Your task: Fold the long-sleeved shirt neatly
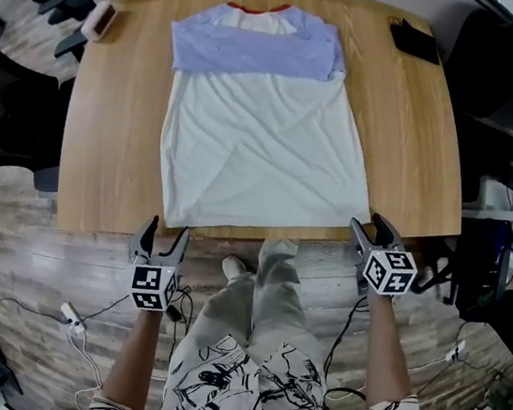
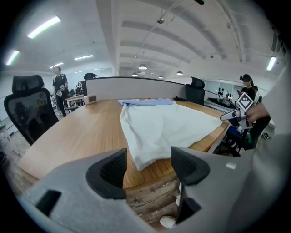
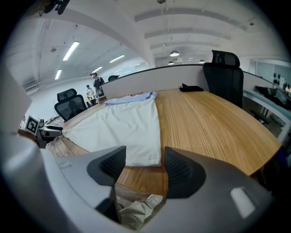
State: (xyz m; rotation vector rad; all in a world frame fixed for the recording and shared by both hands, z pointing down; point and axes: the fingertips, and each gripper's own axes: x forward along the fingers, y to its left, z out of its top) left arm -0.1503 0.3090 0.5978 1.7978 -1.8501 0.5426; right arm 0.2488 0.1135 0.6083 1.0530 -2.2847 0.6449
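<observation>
The shirt lies flat on the wooden table, white body toward me, lavender sleeves folded across the top, red collar at the far edge. My left gripper hovers open just off the table's near edge, close to the hem's left corner. Over the hem's right corner my right gripper stands open. Nothing lies between either pair of jaws. In the left gripper view the shirt spreads ahead; in the right gripper view the shirt lies left of centre.
A black object lies at the table's far right corner and a small pale device at the far left. Office chairs stand to the left and dark equipment to the right. Cables trail on the floor.
</observation>
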